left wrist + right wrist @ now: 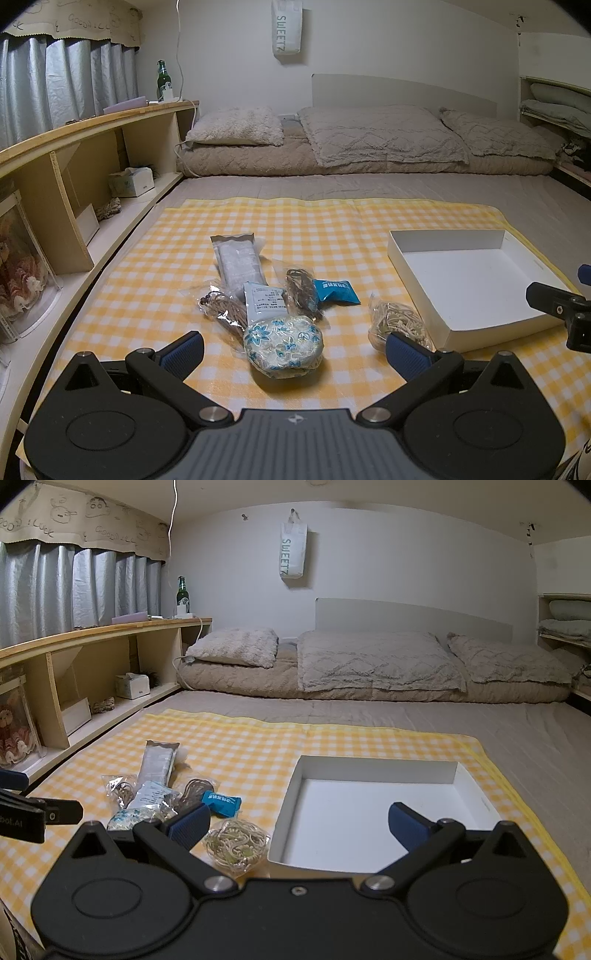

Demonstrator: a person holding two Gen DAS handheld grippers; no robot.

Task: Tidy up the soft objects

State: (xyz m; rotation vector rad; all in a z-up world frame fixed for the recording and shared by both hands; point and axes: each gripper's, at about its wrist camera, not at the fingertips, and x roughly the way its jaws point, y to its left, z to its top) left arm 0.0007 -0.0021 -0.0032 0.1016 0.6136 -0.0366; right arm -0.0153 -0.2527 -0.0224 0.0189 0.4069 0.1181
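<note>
Nothing sorted yet: the white box on the right sits empty, while the floral pouch and packets lie piled left of it. Left gripper and right gripper both gape, holding nothing.

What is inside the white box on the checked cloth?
The white box shows only its bare white floor and walls; no item lies in it. In the right wrist view the right hand-held gripper, open, covers part of the near floor, so that part stays unseen.
</note>
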